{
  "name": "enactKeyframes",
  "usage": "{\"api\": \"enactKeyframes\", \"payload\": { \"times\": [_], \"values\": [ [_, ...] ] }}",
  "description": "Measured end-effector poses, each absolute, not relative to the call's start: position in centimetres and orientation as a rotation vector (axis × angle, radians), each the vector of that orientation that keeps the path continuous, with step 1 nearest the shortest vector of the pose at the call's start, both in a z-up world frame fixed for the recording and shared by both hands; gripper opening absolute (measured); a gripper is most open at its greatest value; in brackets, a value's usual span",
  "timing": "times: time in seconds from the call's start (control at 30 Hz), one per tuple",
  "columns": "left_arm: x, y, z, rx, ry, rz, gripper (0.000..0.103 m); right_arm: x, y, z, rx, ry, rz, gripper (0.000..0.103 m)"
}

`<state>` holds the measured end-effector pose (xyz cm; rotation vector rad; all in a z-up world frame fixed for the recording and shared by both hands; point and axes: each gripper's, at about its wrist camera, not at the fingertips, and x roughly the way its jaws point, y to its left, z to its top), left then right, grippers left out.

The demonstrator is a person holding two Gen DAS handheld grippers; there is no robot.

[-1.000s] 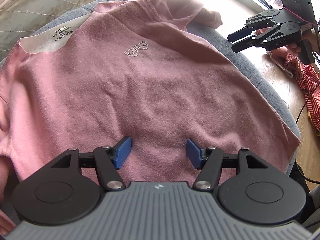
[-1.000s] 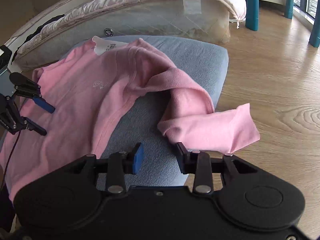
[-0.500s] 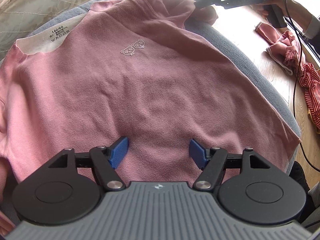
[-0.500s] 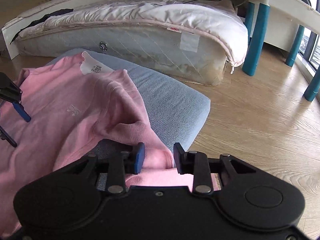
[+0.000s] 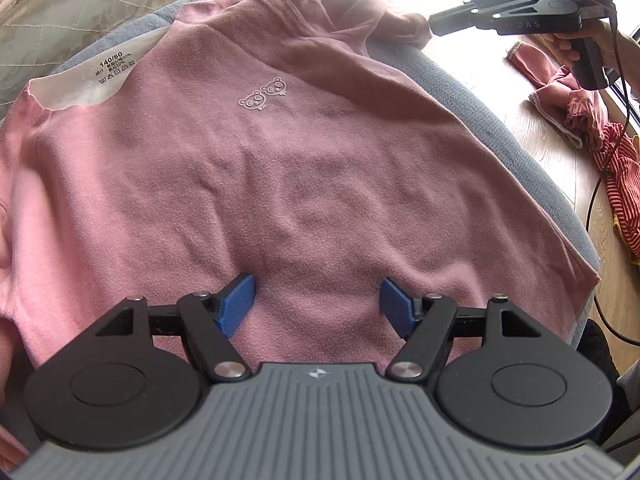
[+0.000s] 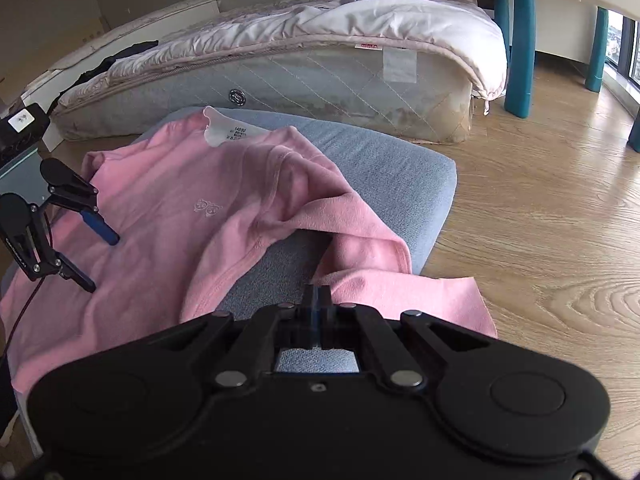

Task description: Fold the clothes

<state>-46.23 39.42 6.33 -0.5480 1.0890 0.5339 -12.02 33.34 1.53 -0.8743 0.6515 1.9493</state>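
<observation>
1. The right gripper [image 6: 318,296] has its jaws pressed together on the pink sleeve [image 6: 384,280], at the edge where the sleeve hangs off the cushion toward the floor.
2. The left gripper [image 5: 316,304] hangs with its jaws wide apart over the lower hem area of the shirt; its blue pads [image 5: 236,304] hold nothing.
3. The pink fleece shirt [image 5: 280,184] lies front up and spread across the grey cushion [image 6: 400,176], with a small two-bear emblem [image 5: 264,94] on the chest and a white size label [image 5: 114,70] showing inside the collar.
4. From the left wrist view, the right gripper [image 5: 434,24] meets the sleeve at the far corner of the cushion.
5. Beyond the cushion stands a mattress [image 6: 320,80] on the wooden floor [image 6: 540,208]; red striped clothes [image 5: 616,184] lie on the floor beside the cushion.
</observation>
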Motion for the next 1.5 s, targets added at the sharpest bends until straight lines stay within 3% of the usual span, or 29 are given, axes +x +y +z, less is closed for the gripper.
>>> {"api": "enactKeyframes", "payload": {
  "times": [0.03,0.07,0.1,0.17,0.3,0.77,0.9,0.97,1.17,1.37,1.5],
  "values": [
    [-46.1,39.4,6.3,-0.548,1.092,0.536,0.075,-11.7,33.8,1.7,-0.851,0.658,1.925,0.005],
    [-46.0,39.4,6.3,-0.548,1.094,0.539,0.076,-11.4,34.2,1.9,-0.828,0.664,1.900,0.012],
    [-46.0,39.3,6.3,-0.545,1.096,0.543,0.076,-11.1,34.7,2.0,-0.804,0.670,1.875,0.026],
    [-46.0,39.2,6.3,-0.540,1.094,0.547,0.076,-9.8,36.4,2.2,-0.687,0.766,1.824,0.038],
    [-46.1,39.4,6.4,-0.566,1.085,0.560,0.076,-10.1,38.7,0.8,-0.818,0.592,1.792,0.033],
    [-46.1,39.8,6.4,-0.605,1.078,0.542,0.082,-10.5,41.6,-1.4,-0.943,0.608,2.055,0.038],
    [-46.0,39.7,6.3,-0.597,1.085,0.541,0.082,-10.3,42.7,-1.1,-0.982,0.685,2.068,0.009],
    [-46.1,39.7,6.3,-0.600,1.082,0.540,0.082,-10.6,42.4,-0.3,-0.982,0.690,2.033,0.007],
    [-45.3,40.4,6.3,-0.607,1.141,0.509,0.083,-12.0,34.5,4.1,-0.927,0.429,1.912,0.007],
    [-44.4,40.6,6.1,-0.615,1.186,0.496,0.089,-18.9,23.7,0.8,-1.145,0.237,1.808,0.008],
    [-44.3,40.5,6.1,-0.616,1.189,0.503,0.090,-20.3,21.3,-0.9,-1.163,0.356,1.834,0.007]
  ]
}}
